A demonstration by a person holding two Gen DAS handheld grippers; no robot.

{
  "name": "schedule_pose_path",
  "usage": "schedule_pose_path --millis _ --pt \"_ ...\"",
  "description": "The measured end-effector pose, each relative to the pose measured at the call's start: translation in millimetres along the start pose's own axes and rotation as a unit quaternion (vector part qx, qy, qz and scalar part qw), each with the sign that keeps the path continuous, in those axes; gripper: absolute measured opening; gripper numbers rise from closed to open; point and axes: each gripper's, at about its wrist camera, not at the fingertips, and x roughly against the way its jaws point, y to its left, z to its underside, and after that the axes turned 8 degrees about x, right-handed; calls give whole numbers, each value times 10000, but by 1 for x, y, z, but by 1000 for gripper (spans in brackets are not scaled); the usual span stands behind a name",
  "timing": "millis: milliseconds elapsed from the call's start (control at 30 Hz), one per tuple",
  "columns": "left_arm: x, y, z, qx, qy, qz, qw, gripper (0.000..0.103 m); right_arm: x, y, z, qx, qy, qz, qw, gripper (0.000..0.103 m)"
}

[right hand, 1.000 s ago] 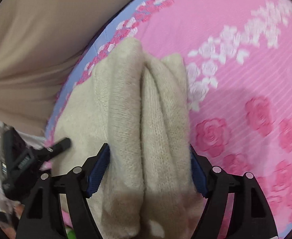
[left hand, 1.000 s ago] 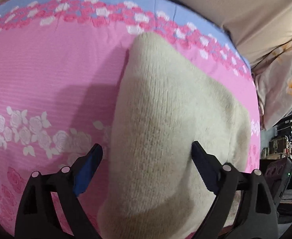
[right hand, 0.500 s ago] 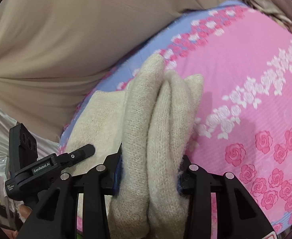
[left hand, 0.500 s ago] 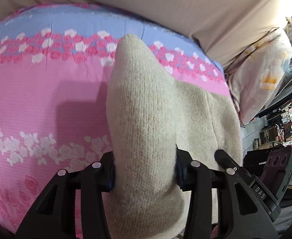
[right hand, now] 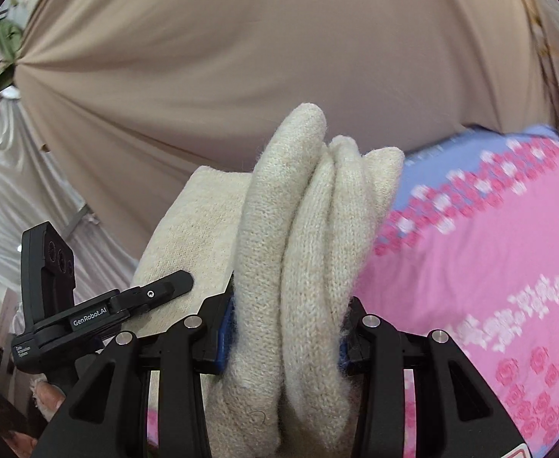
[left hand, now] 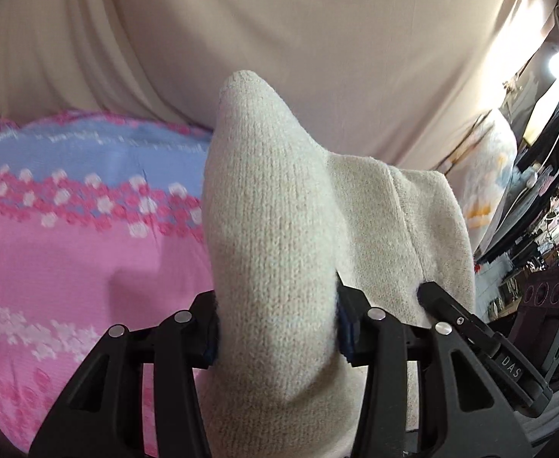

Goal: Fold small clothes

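Both tools, left tool (left hand: 275, 328) and right tool (right hand: 285, 337), clenched the cream knit garment (left hand: 279, 229) above the pink floral bedsheet (left hand: 69, 259); keeping both edges level should fold it evenly

The knit garment (left hand: 275, 259) hangs between both grippers above the bedspread (left hand: 69, 259), the curtain (left hand: 279, 38) behind.

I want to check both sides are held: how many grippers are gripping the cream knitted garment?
2. The left gripper clamps one bunched edge of the cream knitted garment; the right gripper clamps the other.
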Motion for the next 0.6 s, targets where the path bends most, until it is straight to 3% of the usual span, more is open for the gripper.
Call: schedule_pose_path --millis 333,600 --pt "97 56 -38 -99 -965 23 9953 45 -29 99 -30 742 -211 -679 9947 40" --pt "129 130 -55 -133 -1178 -148 9928 45 -87 161 -11 827 -37 -944 9921 40"
